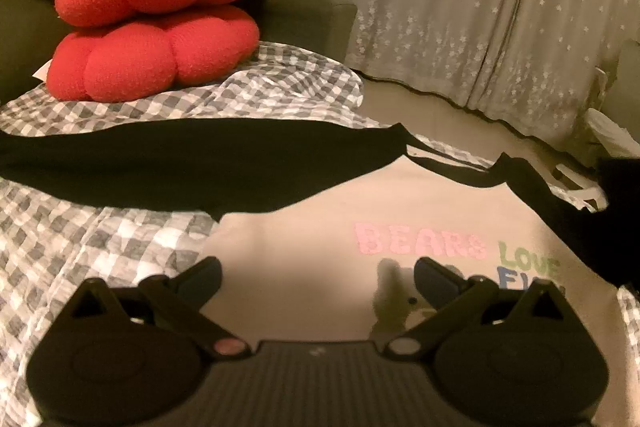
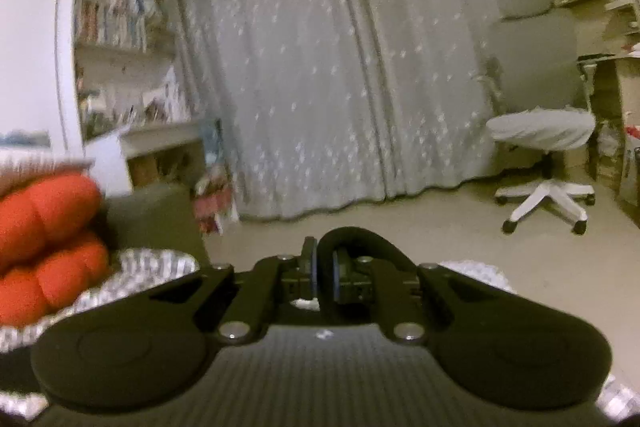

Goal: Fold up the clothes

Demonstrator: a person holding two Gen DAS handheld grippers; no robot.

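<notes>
Only the right tool (image 2: 325, 273) view shows it clamping black fabric (image 2: 360, 239).

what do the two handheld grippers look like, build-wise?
Both alike. The left gripper and right gripper are matte black, with a ribbed centre plate, two rounded lobes, linkage arms on silver pivot pins, and dark blue finger pads. No cables, hands or sleeves visible.

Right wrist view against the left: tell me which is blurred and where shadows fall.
Right wrist view: motion-smeared, bookshelf and red cushions streaked. Left wrist view: sharp on the red cushions, soft up close; the left hand-held gripper casts a shadow on the beige shirt. Both: dim warm light, fisheye bending.
</notes>
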